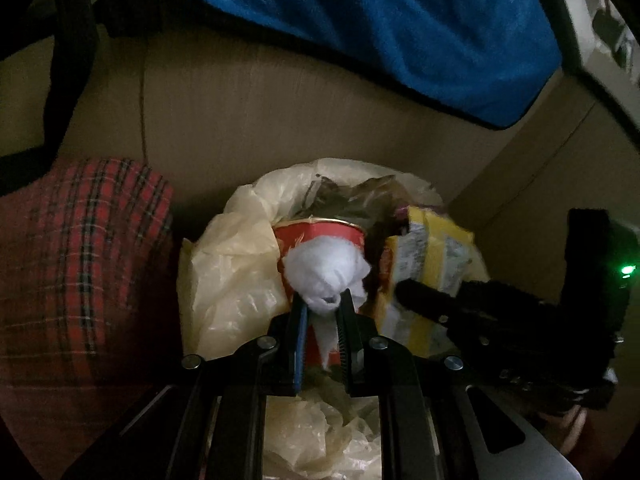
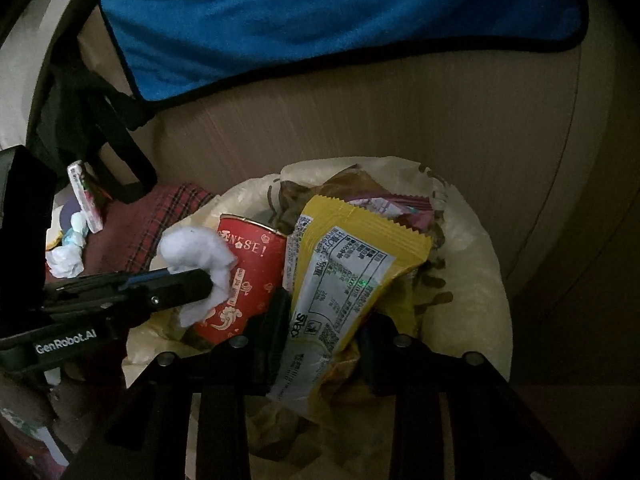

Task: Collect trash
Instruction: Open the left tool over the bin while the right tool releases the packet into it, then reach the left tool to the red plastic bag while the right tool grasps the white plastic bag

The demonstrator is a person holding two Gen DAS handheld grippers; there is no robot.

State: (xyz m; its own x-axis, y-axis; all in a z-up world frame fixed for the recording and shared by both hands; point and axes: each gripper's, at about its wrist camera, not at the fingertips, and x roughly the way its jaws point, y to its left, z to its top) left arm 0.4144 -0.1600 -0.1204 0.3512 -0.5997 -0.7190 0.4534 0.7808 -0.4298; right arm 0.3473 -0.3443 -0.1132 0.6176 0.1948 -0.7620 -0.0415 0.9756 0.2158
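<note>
Ahead of and above both pairs of fingers, a brown cardboard wall filled the background, with a blue towel draped over its top edge. To the left of your left fingers lay a red plaid cloth. Directly below and in front of both grippers sat the trash bin, lined with a pale translucent bag and already crowded with rubbish. Your right gripper was over the bin, its fingers standing on either side of a yellow snack wrapper, whose printed back faced the camera; the dim light did not let you tell for certain whether the pads pressed on it, though the wrapper stood up between them as if gripped. Just left of those fingers a red paper cup leaned inside the bin, and dark brownish wrappers lay beyond the fingertips. Your left gripper was at a narrow setting, its fingers pinching a crumpled white tissue, which bulged out past the fingertips over the cup's rim, a thin tail hanging down between the fingers. Far to the left of the right fingers, small scraps of white paper lay beside the plaid cloth, outside the bin.
</note>
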